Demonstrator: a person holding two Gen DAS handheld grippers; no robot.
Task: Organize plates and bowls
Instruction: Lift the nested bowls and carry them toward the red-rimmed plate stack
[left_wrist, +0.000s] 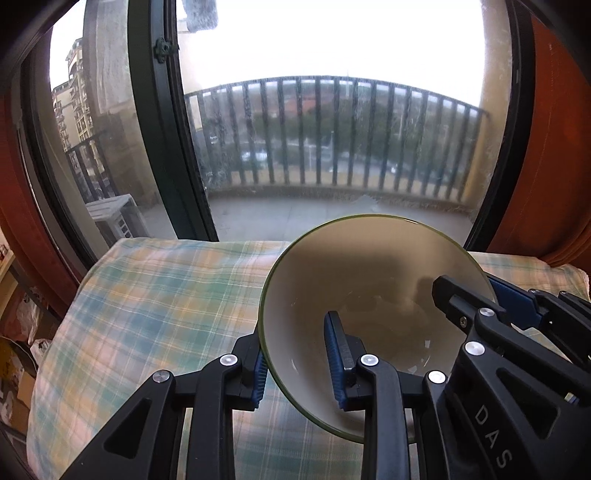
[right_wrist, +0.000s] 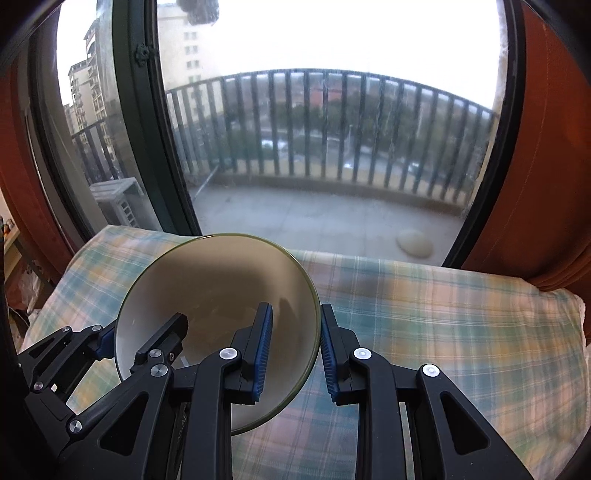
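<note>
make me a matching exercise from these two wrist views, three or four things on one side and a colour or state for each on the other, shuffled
Things
1. bowl
2. cloth
3. curtain
4. left gripper

Colour or state
A. plaid, pastel green and orange
B. orange-red
C. shut on the bowl's rim
D. pale inside, held by both grippers

Pairs: 1-D, 2-A, 3-B, 4-C

The right gripper grips the opposite rim.

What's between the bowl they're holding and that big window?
In both wrist views, only the bare plaid cloth lies between the bowl and the window.
</note>
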